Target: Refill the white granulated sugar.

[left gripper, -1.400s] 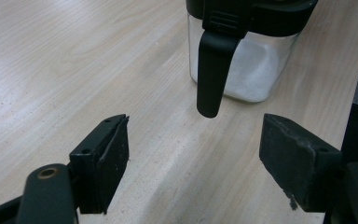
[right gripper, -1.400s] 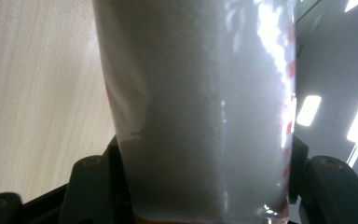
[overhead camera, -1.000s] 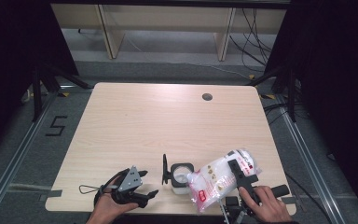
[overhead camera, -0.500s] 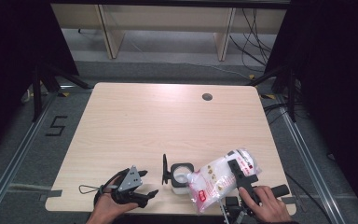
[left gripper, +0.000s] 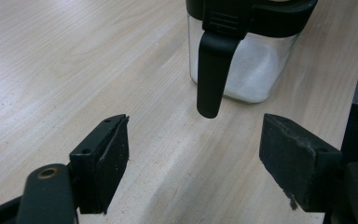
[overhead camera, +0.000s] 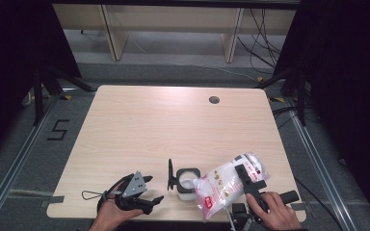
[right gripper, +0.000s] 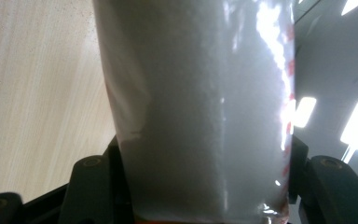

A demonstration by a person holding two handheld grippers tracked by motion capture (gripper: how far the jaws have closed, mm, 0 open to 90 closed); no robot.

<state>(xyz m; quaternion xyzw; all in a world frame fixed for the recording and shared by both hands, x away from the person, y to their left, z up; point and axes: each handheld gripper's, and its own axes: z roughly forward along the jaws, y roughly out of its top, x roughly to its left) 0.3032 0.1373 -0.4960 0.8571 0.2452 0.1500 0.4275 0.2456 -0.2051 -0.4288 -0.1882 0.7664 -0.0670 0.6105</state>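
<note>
From above, my forearms are cut off at the bottom edge, and the right gripper (overhead camera: 248,179) is half hidden under the bag (overhead camera: 227,184) it clamps. That bag is soft, clear crinkled plastic with red print, full of white grains, tilted with its lower end over the jar (overhead camera: 188,181) near the table's (overhead camera: 173,120) front edge. In the right gripper view the bag (right gripper: 200,107) blocks almost everything, glare blurring its print. My left gripper (overhead camera: 142,197) rests wide and empty, aimed at the jar (left gripper: 247,60): square clear walls, white contents, black lid with its flap (left gripper: 214,70) hanging; its top is cropped.
</note>
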